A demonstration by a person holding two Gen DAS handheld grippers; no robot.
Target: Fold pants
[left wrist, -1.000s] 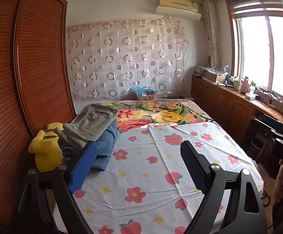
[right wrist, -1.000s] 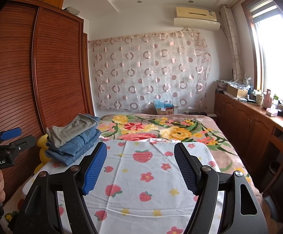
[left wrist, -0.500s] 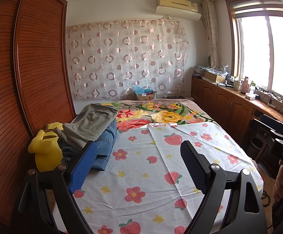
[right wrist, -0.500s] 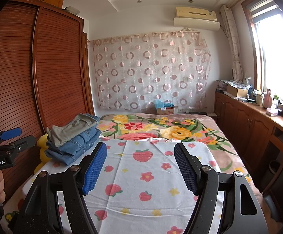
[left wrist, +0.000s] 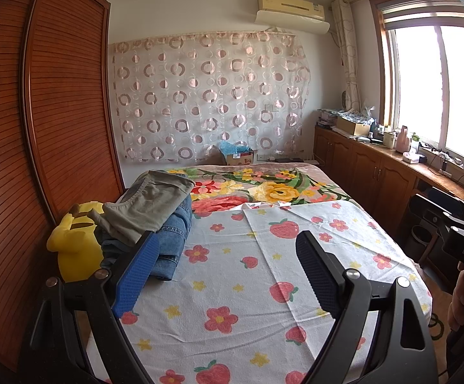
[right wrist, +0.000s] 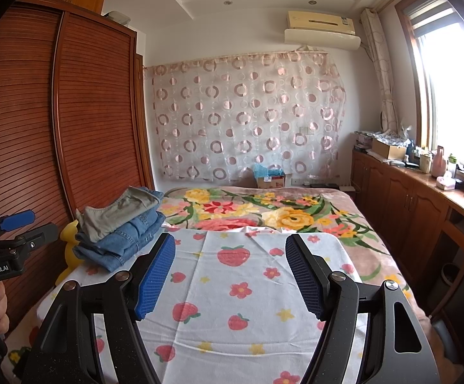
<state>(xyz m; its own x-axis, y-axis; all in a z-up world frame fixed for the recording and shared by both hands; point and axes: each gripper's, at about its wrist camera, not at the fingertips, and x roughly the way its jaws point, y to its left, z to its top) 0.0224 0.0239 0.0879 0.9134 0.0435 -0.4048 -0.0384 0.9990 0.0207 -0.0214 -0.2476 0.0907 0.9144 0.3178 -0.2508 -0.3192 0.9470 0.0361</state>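
Note:
A stack of folded pants lies at the bed's left side: olive-grey pants [left wrist: 148, 204] [right wrist: 116, 212] on top of blue jeans [left wrist: 174, 233] [right wrist: 126, 240]. My left gripper [left wrist: 227, 256] is open and empty, held above the strawberry-print sheet [left wrist: 248, 288], just right of the stack. My right gripper [right wrist: 230, 257] is open and empty, held above the same sheet [right wrist: 232, 288], right of the stack. Each gripper's body also shows at the edge of the other's view.
A yellow plush toy [left wrist: 75, 249] sits left of the stack against the wooden wardrobe [left wrist: 39, 128]. A floral blanket [left wrist: 264, 188] covers the far bed. Wooden cabinets [left wrist: 376, 172] with clutter run along the right wall under the window.

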